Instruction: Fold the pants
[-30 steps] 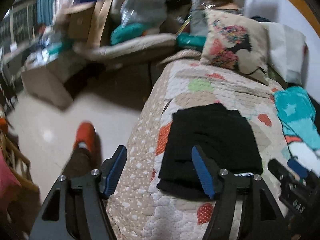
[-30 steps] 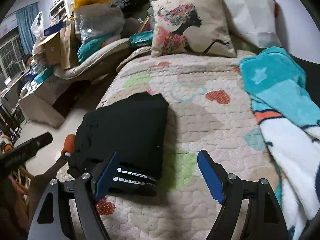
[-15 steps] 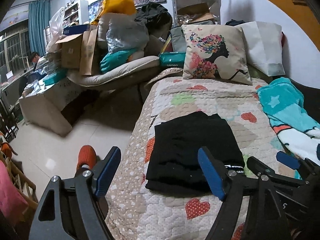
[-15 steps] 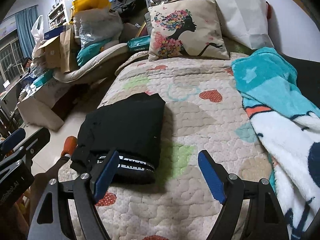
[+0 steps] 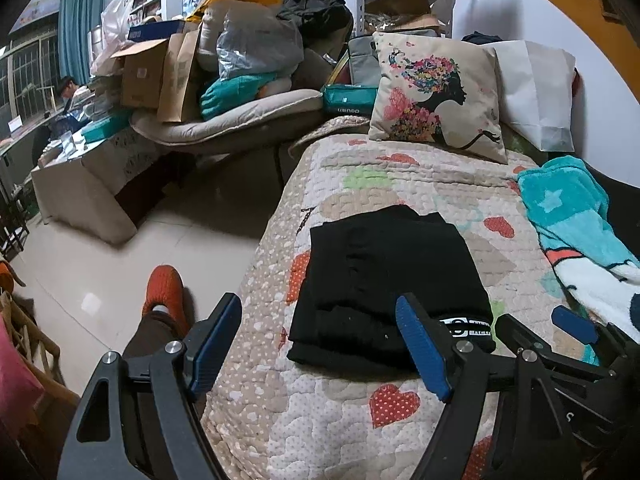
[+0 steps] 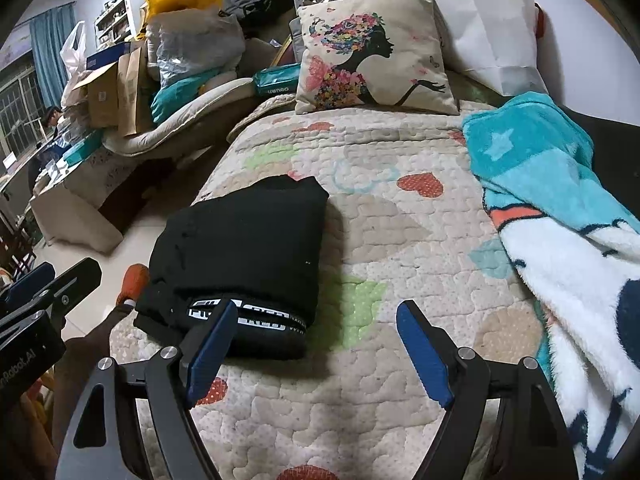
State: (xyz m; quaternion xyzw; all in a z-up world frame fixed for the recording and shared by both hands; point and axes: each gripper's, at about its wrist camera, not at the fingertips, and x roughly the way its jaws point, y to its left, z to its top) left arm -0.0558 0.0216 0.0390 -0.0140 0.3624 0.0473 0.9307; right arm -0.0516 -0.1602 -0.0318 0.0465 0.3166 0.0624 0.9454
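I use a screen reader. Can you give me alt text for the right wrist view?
Folded black pants lie on a quilted bed, the printed waistband facing the camera. The open right hand-held gripper hovers empty near them, with a blue blanket alongside and a pillow behind.

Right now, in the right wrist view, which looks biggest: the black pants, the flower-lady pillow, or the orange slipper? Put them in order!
1. Black pants and flower-lady pillow: they look about alike, and the pants lie nearer the camera, so no ranking.
2. Orange slipper: smallest, and partly hidden behind the bed's edge.
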